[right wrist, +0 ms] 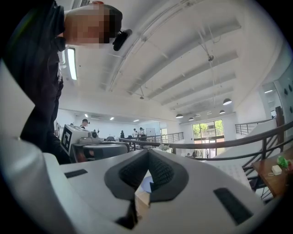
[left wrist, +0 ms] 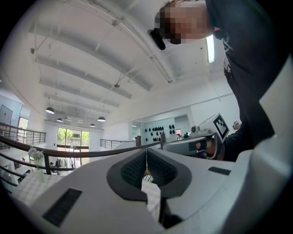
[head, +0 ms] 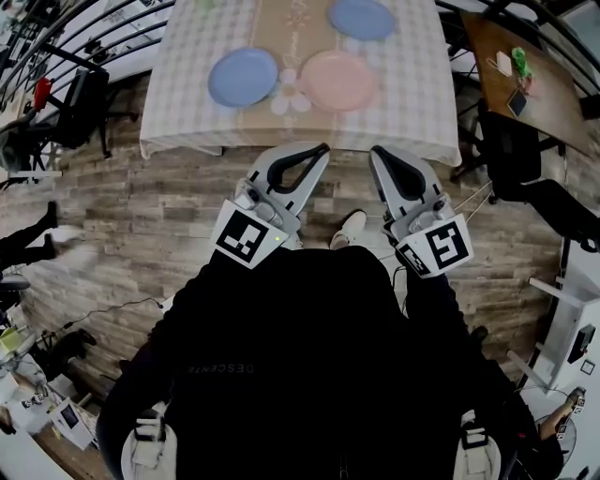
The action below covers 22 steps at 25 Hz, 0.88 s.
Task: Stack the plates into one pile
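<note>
Three plates lie apart on the checked tablecloth [head: 187, 122] in the head view: a blue plate [head: 243, 77] at the left, a pink plate [head: 339, 80] beside it, and a second blue plate [head: 362, 18] at the far right. My left gripper [head: 322, 149] and right gripper [head: 375, 151] hang side by side over the wooden floor, short of the table's near edge. Both are shut with nothing between the jaws. In the left gripper view the left gripper [left wrist: 146, 151] tilts up at the ceiling. The right gripper [right wrist: 148, 151] does the same in its own view.
A brown runner [head: 281, 37] crosses the table's middle under the plates. A wooden side table [head: 525, 80] with small items stands at the right, and a black chair [head: 511, 150] sits by it. Chairs and clutter line the left side. A shoe [head: 351, 228] shows below the grippers.
</note>
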### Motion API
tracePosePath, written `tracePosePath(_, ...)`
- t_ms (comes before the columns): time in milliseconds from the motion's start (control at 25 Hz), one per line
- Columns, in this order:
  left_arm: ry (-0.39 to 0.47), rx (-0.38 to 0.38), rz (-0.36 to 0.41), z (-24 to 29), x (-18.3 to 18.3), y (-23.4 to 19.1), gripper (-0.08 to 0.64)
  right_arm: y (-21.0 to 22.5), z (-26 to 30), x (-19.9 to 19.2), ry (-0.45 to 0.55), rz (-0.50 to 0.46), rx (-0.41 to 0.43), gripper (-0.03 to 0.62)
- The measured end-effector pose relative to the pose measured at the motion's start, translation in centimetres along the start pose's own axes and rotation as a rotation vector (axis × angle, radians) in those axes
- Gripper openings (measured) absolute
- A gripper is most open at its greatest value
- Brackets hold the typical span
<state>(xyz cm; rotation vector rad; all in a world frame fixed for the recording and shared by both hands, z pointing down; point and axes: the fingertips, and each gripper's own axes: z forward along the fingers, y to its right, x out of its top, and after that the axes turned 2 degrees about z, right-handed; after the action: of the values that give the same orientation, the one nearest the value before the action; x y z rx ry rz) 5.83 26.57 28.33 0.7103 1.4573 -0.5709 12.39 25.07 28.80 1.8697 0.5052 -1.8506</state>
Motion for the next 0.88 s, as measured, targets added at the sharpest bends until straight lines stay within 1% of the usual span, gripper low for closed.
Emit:
tracePosePath(160, 0.000, 0.008, -0.021, 1.8, -0.1, 0.4, 0.021, 1.7, -0.8, -0.1, -0.004, 0.001, -0.007, 0.006)
tracePosePath(440, -0.018, 0.021, -0.024, 4.8, -0.5, 1.2, 0.021, 4.7, -2.3, -0.4, -0.003, 0.017, -0.003, 0.006)
tracePosePath(880, -0.035, 0.015, -0.010, 10.5, -0.9, 2.8, 0.021, 9.8, -3.6, -0.8, -0.001, 0.046, 0.040, 0.006)
